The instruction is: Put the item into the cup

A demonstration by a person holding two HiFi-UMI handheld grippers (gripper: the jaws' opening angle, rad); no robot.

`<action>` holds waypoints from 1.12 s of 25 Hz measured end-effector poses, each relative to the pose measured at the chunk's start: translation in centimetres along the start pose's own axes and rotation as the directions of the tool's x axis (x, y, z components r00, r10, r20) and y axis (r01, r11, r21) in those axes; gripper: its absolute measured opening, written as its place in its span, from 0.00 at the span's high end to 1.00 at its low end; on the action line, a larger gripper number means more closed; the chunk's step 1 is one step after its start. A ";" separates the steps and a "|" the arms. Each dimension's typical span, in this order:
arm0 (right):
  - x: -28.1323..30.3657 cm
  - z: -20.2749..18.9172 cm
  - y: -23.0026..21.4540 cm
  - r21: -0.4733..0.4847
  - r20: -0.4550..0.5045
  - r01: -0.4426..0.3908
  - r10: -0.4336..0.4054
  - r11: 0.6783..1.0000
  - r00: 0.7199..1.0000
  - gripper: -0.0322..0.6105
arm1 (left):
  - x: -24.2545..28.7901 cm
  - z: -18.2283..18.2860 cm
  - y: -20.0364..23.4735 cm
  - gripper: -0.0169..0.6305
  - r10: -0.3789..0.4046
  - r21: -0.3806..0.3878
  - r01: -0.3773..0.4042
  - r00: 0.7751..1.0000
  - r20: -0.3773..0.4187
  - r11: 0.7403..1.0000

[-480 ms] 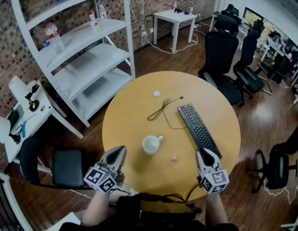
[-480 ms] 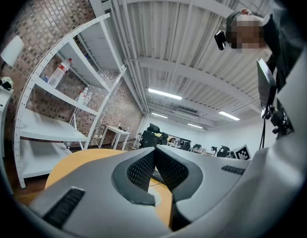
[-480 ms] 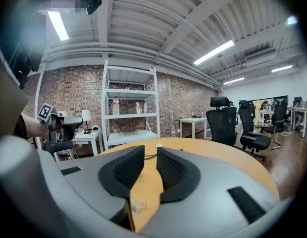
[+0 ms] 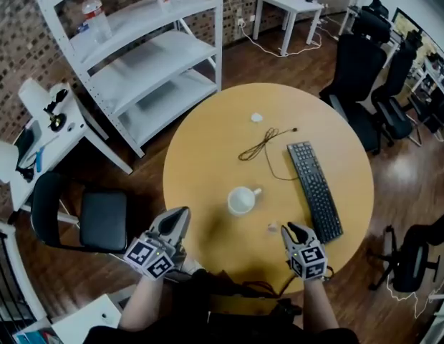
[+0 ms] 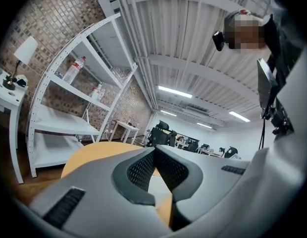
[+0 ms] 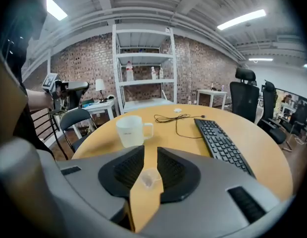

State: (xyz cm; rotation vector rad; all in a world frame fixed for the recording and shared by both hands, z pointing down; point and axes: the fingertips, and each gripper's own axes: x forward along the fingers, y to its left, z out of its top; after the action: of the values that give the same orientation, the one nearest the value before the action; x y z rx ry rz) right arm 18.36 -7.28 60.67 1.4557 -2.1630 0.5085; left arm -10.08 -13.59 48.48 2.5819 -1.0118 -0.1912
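Observation:
On the round wooden table [image 4: 208, 156] a white mug [image 4: 242, 201] stands upright with its handle to the right; it also shows in the right gripper view as the mug [image 6: 129, 131]. A small clear item [image 4: 272, 227] lies on the table right of the mug. My right gripper [image 4: 288, 228] is just right of it and slightly open. In the right gripper view the item [image 6: 147, 179] lies on the table in the gap of the right gripper [image 6: 146, 155], untouched. My left gripper [image 4: 177, 221] hangs at the table's near-left edge; the left gripper [image 5: 154, 149] is shut and empty.
A black keyboard [image 4: 315, 190] lies right of the mug, a thin black cable [image 4: 265, 143] and a small white object [image 4: 256, 118] further back. A white shelf unit [image 4: 143, 56] and a black chair [image 4: 93, 221] stand left; office chairs [image 4: 365, 70] stand at the far right.
My right gripper has moved left and forward, closer to the small clear item. The head view has shifted, so the table sits lower in the frame. The left gripper has barely moved.

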 end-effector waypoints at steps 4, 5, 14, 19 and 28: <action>2.3 -1.9 0.7 -0.032 -0.103 -0.048 0.044 0.998 0.994 0.81 | -1.0 -0.2 1.1 0.97 0.042 -0.027 -0.042 0.999 0.003 0.999; 2.7 -2.4 0.8 -0.041 -0.130 -0.057 0.051 0.998 0.990 0.81 | -1.3 -0.3 1.4 0.97 0.054 -0.034 -0.054 0.999 0.003 0.998; 5.2 -6.1 0.8 -0.093 -0.294 -0.098 0.066 0.991 0.953 0.81 | -3.1 -1.6 2.2 0.97 0.112 -0.075 -0.112 0.994 -0.004 0.991; 5.4 -5.8 1.5 -0.092 -0.303 -0.114 0.081 0.989 0.949 0.81 | -3.3 -1.5 2.3 0.97 0.119 -0.078 -0.119 0.993 -0.008 0.990; 4.3 -3.4 1.1 -0.110 -0.251 -0.090 0.060 0.990 0.966 0.95 | -1.8 -1.1 1.6 0.97 0.077 -0.065 -0.077 0.997 -0.005 0.995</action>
State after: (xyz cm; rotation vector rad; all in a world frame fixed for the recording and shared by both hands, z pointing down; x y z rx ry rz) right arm 16.60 -8.28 65.85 1.1822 -2.0189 0.5457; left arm -12.13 -13.18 50.10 2.4788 -1.0845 -0.1983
